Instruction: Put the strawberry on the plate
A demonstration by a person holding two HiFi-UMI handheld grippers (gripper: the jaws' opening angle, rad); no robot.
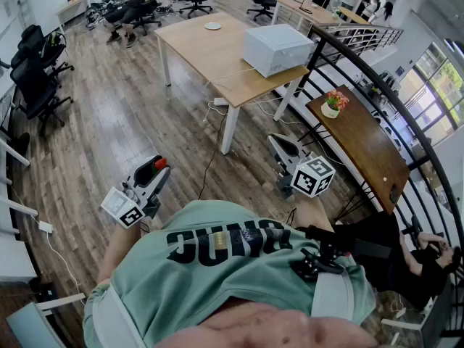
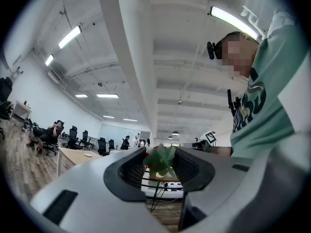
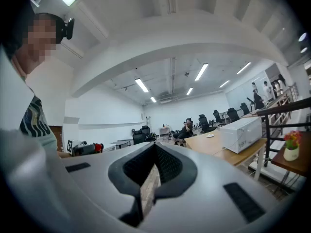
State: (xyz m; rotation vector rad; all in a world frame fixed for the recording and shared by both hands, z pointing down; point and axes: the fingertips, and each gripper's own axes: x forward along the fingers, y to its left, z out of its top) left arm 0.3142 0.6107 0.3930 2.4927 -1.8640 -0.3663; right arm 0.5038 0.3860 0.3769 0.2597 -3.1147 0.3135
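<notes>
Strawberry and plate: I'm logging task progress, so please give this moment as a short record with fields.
strawberry: between the left gripper's jaws, leafy green cap towards that gripper's camera
left gripper: closed on the strawberry, held in the air above the wooden floor
right gripper: jaws together, nothing between them
plate: on the light wooden table, well away from both grippers
white box: on the same table, at the end nearer the person
status: strawberry not yet on the plate
</notes>
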